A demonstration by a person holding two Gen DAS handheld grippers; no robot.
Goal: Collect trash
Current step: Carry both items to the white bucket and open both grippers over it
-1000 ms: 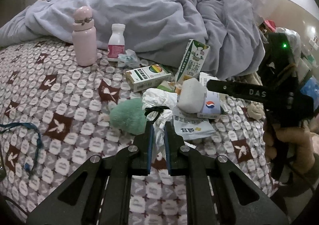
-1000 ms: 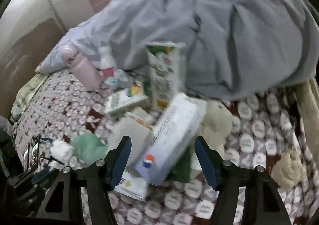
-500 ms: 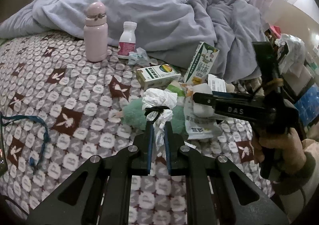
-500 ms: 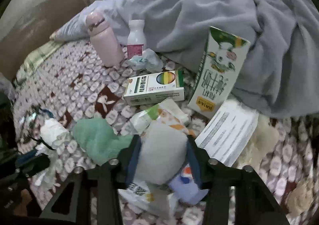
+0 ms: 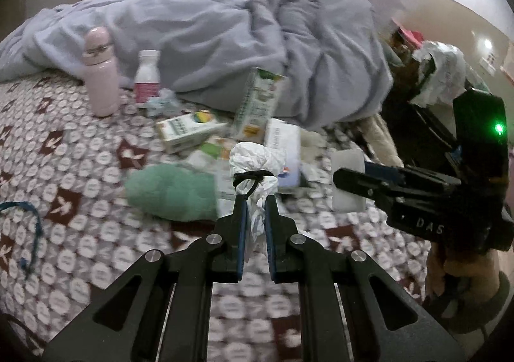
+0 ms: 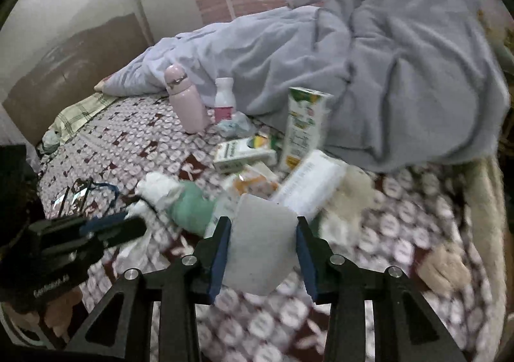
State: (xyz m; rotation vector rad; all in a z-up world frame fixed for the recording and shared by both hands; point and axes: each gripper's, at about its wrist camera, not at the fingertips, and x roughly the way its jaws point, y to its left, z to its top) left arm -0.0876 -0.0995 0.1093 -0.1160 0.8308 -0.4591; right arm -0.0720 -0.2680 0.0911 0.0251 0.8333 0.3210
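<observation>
Since the earlier frame I have lifted the grey-white pad [image 6: 261, 249] off the trash heap; my right gripper [image 6: 261, 252] clamps it from both sides, clear of the bed [image 6: 128, 143]. My left gripper [image 5: 255, 217] pinches the neck of the white trash bag [image 5: 255, 158], tied with a black band, holding it upright for loading, I judge. Whether the bag holds anything, I cannot tell. Toward the bed's far edge, against the duvet [image 5: 199, 40], a milk carton [image 5: 258, 105], medicine box [image 5: 186, 130] and pink flask [image 5: 99, 73] remain.
</observation>
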